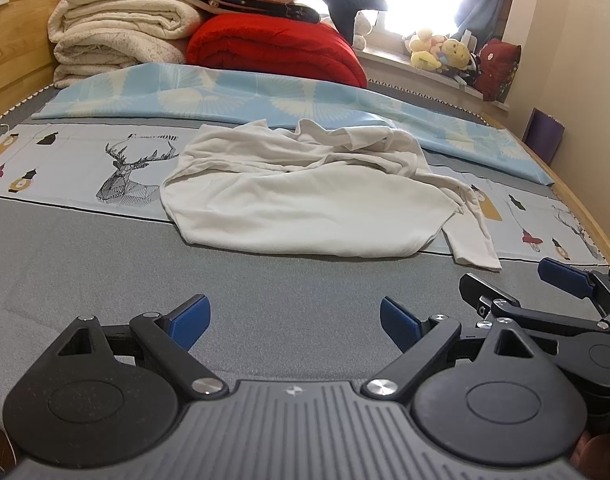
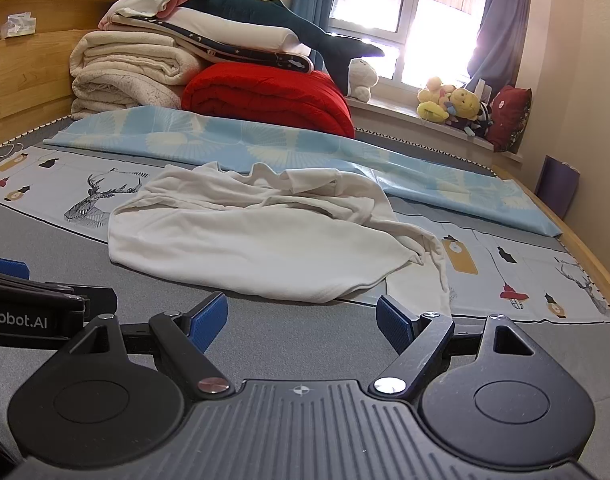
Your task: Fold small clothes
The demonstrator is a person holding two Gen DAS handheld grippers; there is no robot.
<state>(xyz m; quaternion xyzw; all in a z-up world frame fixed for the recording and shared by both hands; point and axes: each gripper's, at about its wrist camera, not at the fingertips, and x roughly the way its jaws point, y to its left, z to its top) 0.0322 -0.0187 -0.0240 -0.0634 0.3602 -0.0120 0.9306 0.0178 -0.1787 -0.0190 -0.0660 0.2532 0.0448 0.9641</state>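
Beyond both grippers, on the bed, lies the white garment, crumpled, one sleeve trailing toward the right gripper. Left gripper and right both stand wide, holding nothing. The cloth looks soft, thin and limp. A pinch could catch two layers or the printed sheet beneath, dragging it skewed.
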